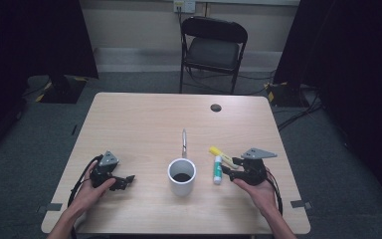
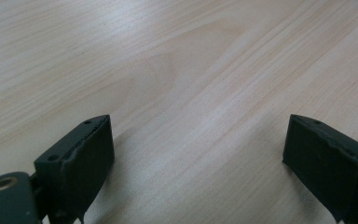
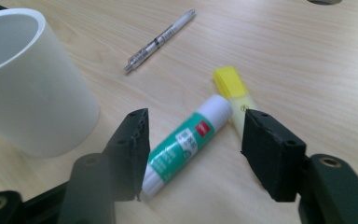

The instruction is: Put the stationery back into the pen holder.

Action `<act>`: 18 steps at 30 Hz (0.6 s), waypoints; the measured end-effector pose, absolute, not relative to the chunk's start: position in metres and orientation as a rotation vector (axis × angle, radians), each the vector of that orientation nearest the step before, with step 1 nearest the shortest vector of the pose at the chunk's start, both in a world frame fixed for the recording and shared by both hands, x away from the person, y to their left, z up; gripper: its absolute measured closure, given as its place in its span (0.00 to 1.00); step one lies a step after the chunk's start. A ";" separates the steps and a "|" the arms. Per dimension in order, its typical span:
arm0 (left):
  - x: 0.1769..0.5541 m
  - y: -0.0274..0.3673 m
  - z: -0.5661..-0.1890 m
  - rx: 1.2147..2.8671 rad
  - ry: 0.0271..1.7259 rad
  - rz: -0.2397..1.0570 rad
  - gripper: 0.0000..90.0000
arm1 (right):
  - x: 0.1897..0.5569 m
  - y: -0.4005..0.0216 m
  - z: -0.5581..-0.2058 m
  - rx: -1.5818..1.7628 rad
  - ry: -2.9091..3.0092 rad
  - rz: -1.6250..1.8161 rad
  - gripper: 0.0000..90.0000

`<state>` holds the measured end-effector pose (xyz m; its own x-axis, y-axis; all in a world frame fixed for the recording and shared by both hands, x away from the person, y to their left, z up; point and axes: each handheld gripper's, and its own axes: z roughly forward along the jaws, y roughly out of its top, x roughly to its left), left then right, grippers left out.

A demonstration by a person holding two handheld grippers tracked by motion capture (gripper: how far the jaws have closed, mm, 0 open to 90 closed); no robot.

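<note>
On the left side of the pale wood-grain table (image 1: 144, 119), the left gripper (image 1: 128, 180) rests low with its jaws spread wide over bare board, nothing between them. Moving to the middle, a white cup (image 1: 181, 176), smooth, cylindrical and thick-walled, stands upright, with a slim silver pen (image 1: 183, 142) lying just beyond it. Now to the right: the right gripper (image 3: 193, 151) hangs over a glue stick (image 3: 185, 143), jaws part-way apart and not pressing on it. That stick is a round plastic tube, green label, white cap, lying flat and touching a yellow highlighter (image 3: 235, 93). From here I'd guess the grab is the job: come down square across the tube's middle, because a slick round barrel will roll out of a slanted pinch. Watch the highlighter; it may be nudged.
</note>
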<state>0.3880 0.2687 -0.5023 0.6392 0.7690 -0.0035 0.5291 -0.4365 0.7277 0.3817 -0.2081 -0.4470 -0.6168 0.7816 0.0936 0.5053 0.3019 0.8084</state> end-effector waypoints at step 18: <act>0.389 0.268 -0.503 2.151 0.991 0.418 0.06 | 0.415 -0.186 -0.472 1.162 2.376 1.155 0.56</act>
<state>0.3893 0.2676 -0.5028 0.6516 0.7585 -0.0058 0.5249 -0.4454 0.7253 0.4154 -0.1858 -0.4721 -0.6487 0.7532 0.1089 0.5507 0.3658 0.7503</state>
